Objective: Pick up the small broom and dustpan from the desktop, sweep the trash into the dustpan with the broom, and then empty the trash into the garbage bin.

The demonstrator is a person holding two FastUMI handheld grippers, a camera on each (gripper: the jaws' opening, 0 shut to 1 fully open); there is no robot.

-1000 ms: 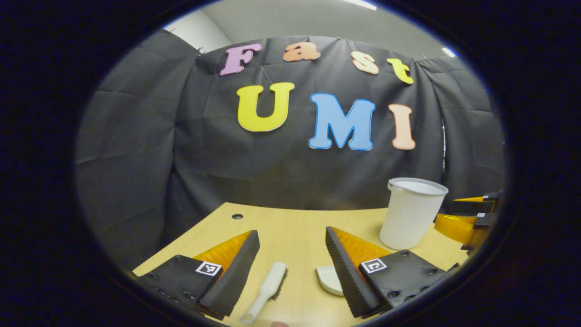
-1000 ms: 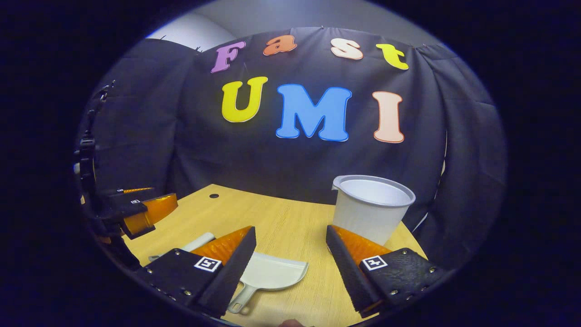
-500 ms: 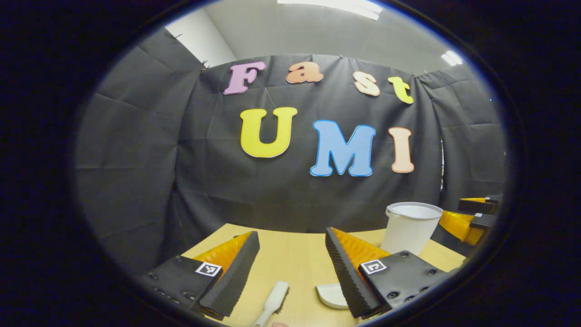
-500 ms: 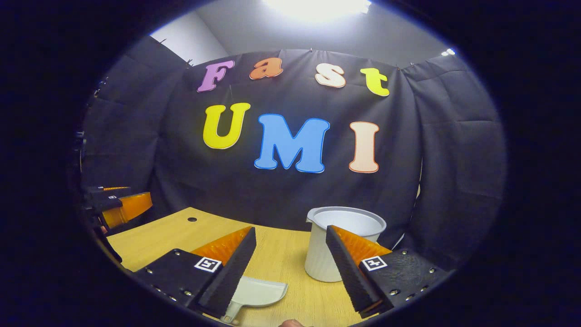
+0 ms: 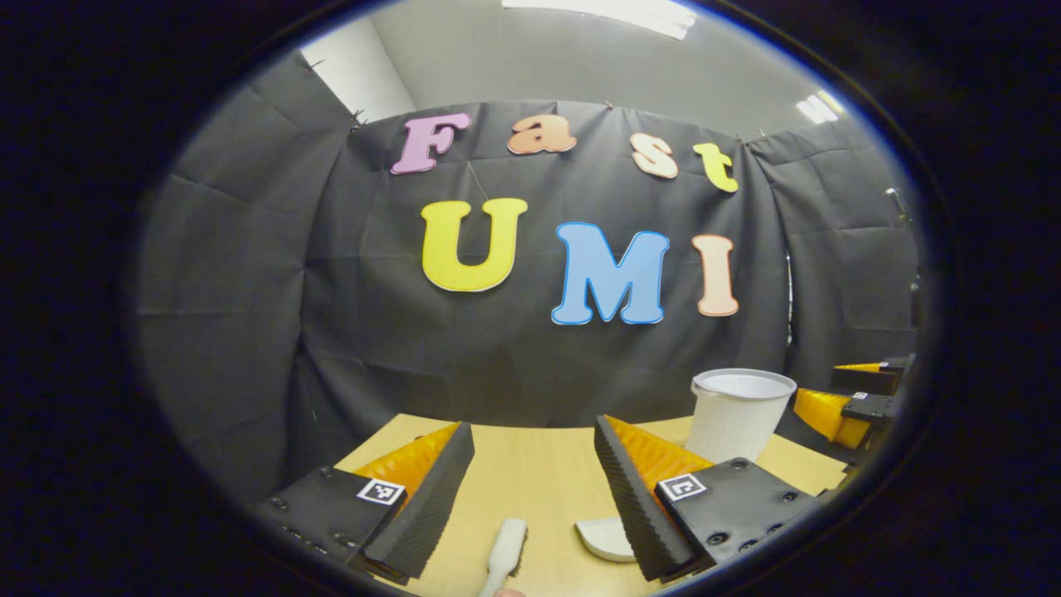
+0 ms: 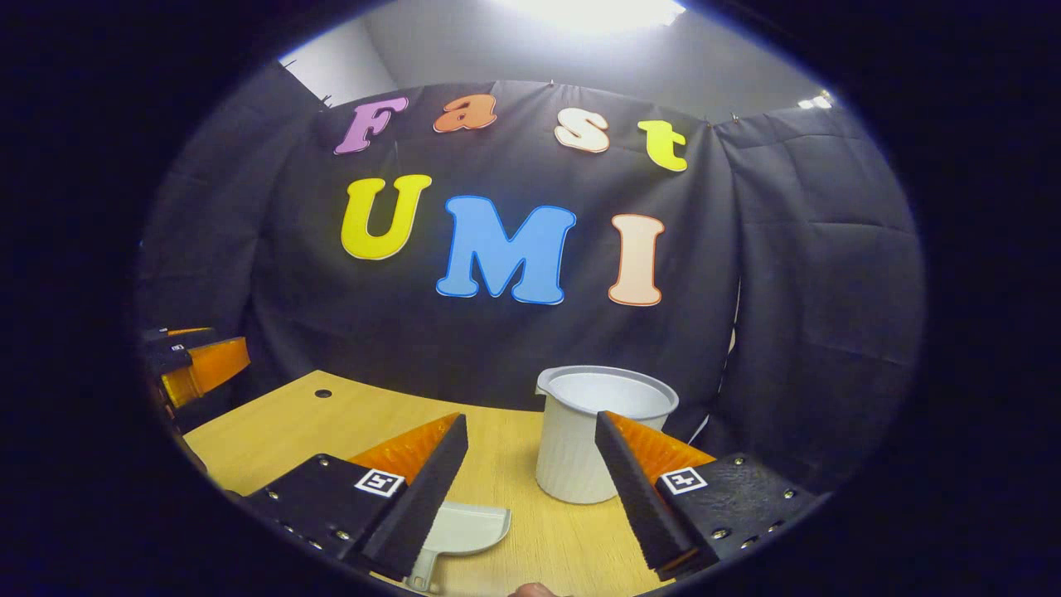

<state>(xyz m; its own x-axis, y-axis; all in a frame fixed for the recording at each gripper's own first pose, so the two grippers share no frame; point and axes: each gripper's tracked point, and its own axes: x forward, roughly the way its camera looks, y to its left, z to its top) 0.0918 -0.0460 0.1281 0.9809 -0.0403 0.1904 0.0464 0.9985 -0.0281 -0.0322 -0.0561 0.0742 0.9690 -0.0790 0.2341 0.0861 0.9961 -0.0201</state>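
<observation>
Black cloth walls the booth behind a pale wooden desktop (image 5: pixel 530 473), with a grey ceiling and a bright light panel above.

Both grippers hover above the near part of the desk, aimed forward at the cloth and tilted only slightly down. In the left gripper view the left gripper (image 5: pixel 530 497) has its fingers spread wide with nothing between them; the small white broom (image 5: pixel 506 551) lies on the desk just below the gap, handle toward the camera, and a curved white edge of the dustpan (image 5: pixel 601 539) peeks out beside the right-hand finger. Farther right stands the white ribbed garbage bin (image 5: pixel 738 410), upright, and the other gripper shows past it at the edge.

In the right gripper view the right gripper (image 6: pixel 530 493) is likewise spread and empty. The dustpan (image 6: pixel 468 531) lies flat below the left-hand finger — partly hidden by it — and the garbage bin (image 6: pixel 584 448) stands just ahead.

Each finger carries a small square black-and-white marker; no readable brand shows.
</observation>
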